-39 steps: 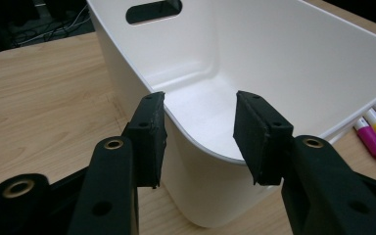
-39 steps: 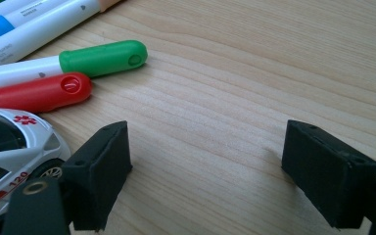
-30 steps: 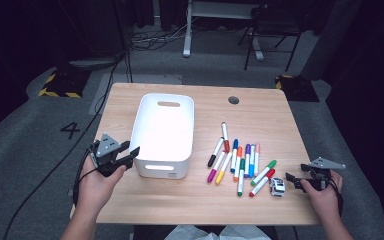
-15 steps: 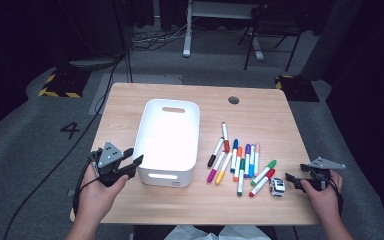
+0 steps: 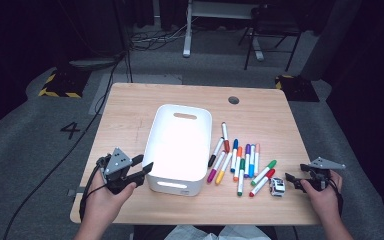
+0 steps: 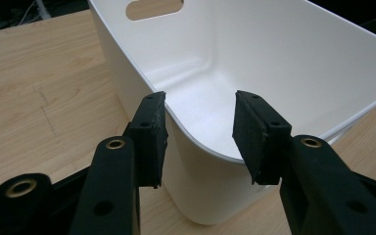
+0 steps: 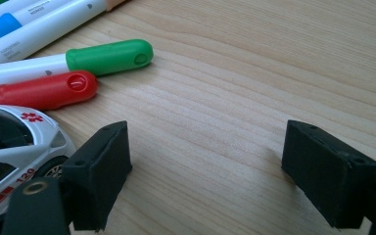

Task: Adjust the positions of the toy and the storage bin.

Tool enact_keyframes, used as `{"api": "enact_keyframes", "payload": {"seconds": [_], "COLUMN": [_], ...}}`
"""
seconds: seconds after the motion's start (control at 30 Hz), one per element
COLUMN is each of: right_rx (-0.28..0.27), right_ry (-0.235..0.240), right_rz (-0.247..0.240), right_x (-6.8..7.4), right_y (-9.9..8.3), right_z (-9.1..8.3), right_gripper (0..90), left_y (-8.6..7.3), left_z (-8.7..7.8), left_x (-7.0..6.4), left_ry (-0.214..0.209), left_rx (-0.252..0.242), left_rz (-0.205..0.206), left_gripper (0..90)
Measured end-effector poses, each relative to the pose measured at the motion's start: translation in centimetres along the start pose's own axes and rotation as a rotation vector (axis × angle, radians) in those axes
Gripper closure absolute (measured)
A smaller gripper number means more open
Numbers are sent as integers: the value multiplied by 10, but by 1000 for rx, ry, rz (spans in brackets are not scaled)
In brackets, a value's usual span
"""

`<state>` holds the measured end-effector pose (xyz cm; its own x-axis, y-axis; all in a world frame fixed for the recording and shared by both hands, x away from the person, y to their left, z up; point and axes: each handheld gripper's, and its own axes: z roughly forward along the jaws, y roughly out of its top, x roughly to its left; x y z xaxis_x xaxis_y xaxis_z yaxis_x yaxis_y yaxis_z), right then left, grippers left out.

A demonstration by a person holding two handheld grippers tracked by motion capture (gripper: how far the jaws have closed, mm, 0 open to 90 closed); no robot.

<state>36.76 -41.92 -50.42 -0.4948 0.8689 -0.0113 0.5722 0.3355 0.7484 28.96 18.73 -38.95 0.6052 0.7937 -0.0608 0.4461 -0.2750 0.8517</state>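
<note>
1. Since the earlier frame, the left gripper (image 5: 142,167) has been brought forward to the near corner of the white plastic bin (image 5: 179,145), while the right gripper (image 5: 294,179) has been kept where it was.
2. The left gripper's jaws are seen spread to a middling width in the left gripper view, with the bin's rim (image 6: 196,142) passing between them and nothing yet pinched.
3. The right gripper's jaws are held wide over bare tabletop (image 7: 235,98); a toy ambulance car (image 7: 14,142) lies just to their left, with a red-capped marker (image 7: 44,90) and a green-capped marker (image 7: 107,56) just beyond it.
4. The step in hand is judged to be the grasping of the bin wall.
5. Next, the jaws should be closed on the rim, one inside and one outside, so that the bin can be steadied or shifted.
</note>
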Motion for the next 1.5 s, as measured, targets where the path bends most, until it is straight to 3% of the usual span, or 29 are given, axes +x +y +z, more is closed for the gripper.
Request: {"api": "enact_keyframes", "payload": {"seconds": [0.27, 0.5, 0.57, 0.6, 0.63, 0.93, 1.13, 1.17, 1.23, 1.27, 1.5], "right_rx": [-1, -1, -1, -2, -2, -2, -1, 0, 1, 1, 2], "right_ry": [1, 3, 3, 3, 3, 3, 3, 3, 3, 3, 4], "right_rz": [-2, -5, -4, -7, -7, -7, -5, -3, -2, -2, -3], "right_x": [0, 0, 0, 0, 0, 0, 0, 0, 0, 0, 0], "right_y": [0, 0, 0, 0, 0, 0, 0, 0, 0, 0, 0], "right_z": [0, 0, 0, 0, 0, 0, 0, 0, 0, 0, 0], "right_gripper": [183, 183, 183, 183, 183, 183, 183, 183, 183, 183, 183], "left_y": [1, 1, 2, 4, 4, 12, 12, 9, 6, -1, -31], "left_z": [2, 2, 2, 2, 2, -8, -13, -11, -10, -5, 19], "left_x": [-17, -21, -20, -18, -18, 2, 25, 36, 41, 50, 73], "left_ry": [-37, -53, -61, -33, -33, 1, 48, 69, 77, 74, 85], "left_rx": [8, 18, 28, 37, 37, -1, 4, 19, 26, 40, 78], "left_rz": [21, 17, 16, 19, 19, -2, -3, 16, 28, 23, -11], "left_gripper": [561, 545, 461, 400, 392, 348, 342, 336, 333, 331, 321]}}
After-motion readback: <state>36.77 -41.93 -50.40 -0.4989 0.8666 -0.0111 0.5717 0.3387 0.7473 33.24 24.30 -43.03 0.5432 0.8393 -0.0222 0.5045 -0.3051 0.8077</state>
